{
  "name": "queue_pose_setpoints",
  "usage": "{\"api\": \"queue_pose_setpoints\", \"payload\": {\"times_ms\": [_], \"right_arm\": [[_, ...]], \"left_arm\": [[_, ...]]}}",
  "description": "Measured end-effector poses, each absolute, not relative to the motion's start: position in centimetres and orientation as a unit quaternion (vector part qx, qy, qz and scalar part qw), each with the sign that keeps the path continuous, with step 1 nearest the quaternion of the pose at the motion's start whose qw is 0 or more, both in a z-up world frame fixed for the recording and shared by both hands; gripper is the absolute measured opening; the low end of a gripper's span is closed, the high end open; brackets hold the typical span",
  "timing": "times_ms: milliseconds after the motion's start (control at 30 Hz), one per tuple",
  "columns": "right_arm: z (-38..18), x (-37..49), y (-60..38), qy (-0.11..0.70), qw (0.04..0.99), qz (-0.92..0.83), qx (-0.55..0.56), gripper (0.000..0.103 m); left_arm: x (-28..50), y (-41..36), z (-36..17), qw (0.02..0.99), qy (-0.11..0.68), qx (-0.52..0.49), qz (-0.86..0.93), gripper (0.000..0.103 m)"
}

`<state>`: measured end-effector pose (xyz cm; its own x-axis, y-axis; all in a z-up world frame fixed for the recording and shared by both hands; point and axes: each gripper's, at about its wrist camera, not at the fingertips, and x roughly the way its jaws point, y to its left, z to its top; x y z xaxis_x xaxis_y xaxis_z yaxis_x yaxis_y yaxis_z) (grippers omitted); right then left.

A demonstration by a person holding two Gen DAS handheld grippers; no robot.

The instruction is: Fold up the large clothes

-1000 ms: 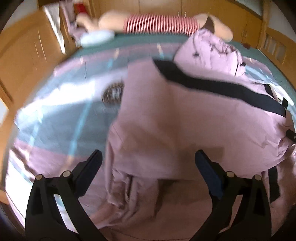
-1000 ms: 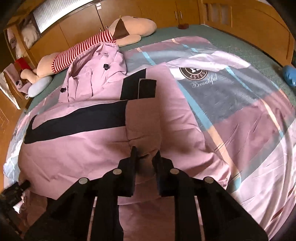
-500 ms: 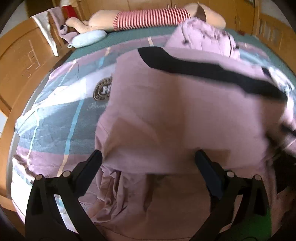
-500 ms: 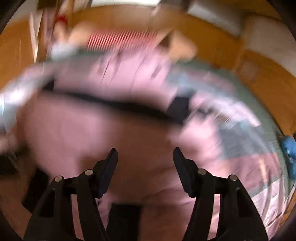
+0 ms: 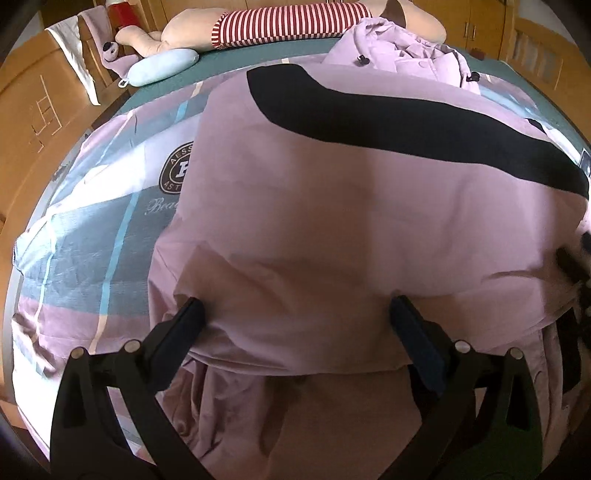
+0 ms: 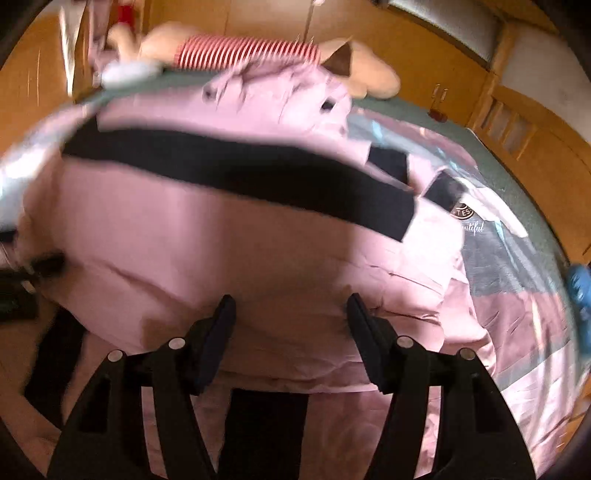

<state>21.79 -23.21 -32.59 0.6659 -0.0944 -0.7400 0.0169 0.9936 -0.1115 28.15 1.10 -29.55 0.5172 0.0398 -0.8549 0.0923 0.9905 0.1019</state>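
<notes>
The large lilac cotton garment with a broad black band (image 5: 406, 125) lies spread on the bed, its folded edge nearest you. Soft, light and limp, it will sag: pinch that edge. Your left hand-held gripper (image 5: 295, 325) and right hand-held gripper (image 6: 290, 317) stand apart, empty.

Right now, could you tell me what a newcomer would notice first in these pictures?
A big pink garment with a broad black band covers most of the bed. Behind it, along the far edge, lies a plush toy in a red-striped shirt. Both hand-held grippers, left and right, are open just above the garment's near fold.
</notes>
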Motion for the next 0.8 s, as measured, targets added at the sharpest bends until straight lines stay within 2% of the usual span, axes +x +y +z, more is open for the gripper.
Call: {"api": "queue_pose_setpoints", "payload": {"times_ms": [67,133,200,267,367,567,700,767,800], "right_arm": [[-31.7,21.3,-23.6,0.384,0.923,-0.025,-0.020,0.067],[-32.3,21.9,-23.6,0.404,0.914,-0.025,-0.022,0.084],[-34.1,22.8,-23.2,0.442,0.896,-0.033,-0.042,0.085],[-34.2,22.8,-22.8,0.437,0.897,-0.036,-0.052,0.086],[-34.2,22.7,-22.7,0.437,0.897,-0.036,-0.050,0.086],[-33.9,22.5,-22.6,0.434,0.899,-0.034,-0.053,0.089],[-31.1,21.2,-24.4,0.366,0.929,-0.049,0.000,0.089],[-30.2,21.1,-25.9,0.352,0.933,-0.064,0.036,0.093],[-30.7,21.7,-26.5,0.372,0.924,-0.076,0.046,0.097]], "left_arm": [[28.1,1.2,-29.4,0.870,0.489,0.069,-0.013,0.101],[27.6,1.5,-28.5,0.877,0.477,0.056,-0.009,0.101],[26.7,1.4,-27.0,0.893,0.449,0.040,-0.016,0.101],[26.4,1.1,-26.3,0.901,0.431,0.042,-0.029,0.101],[27.2,-0.2,-28.8,0.872,0.482,0.081,-0.035,0.101],[27.2,-0.3,-29.7,0.871,0.483,0.081,-0.034,0.101],[27.2,-0.1,-29.7,0.873,0.481,0.072,-0.036,0.101],[26.9,-0.1,-29.6,0.873,0.481,0.073,-0.035,0.101],[27.0,-0.1,-29.7,0.872,0.482,0.073,-0.036,0.101]]}}
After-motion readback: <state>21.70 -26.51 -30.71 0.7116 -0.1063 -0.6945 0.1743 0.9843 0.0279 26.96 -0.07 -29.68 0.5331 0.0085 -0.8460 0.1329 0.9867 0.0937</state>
